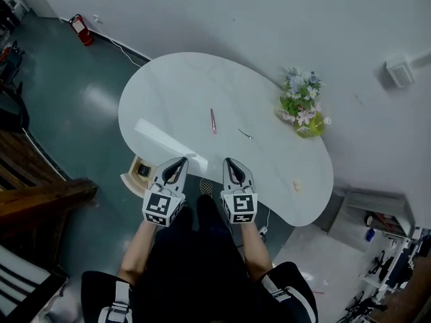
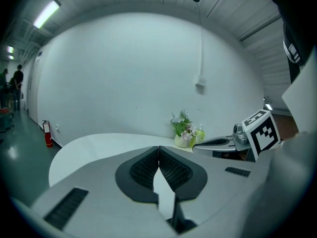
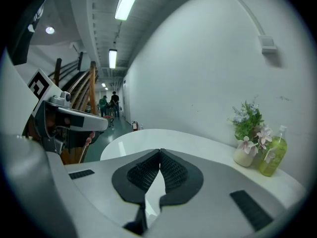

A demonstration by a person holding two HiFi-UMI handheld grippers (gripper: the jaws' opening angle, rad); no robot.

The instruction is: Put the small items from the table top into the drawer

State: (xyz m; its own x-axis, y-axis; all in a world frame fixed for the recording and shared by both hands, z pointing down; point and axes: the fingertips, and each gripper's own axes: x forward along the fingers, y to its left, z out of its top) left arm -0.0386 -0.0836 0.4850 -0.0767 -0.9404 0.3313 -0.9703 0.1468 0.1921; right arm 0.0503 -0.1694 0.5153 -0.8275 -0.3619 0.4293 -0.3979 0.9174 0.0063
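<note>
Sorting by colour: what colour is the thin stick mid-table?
The stick is pink; head view shows it best.

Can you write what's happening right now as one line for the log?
left gripper: shut, empty | right gripper: shut, empty | pink pen: on table | stage: nothing picked yet

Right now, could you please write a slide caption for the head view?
Both shut, the left gripper and right gripper at the table edge; pink pen and flowers beyond.
</note>
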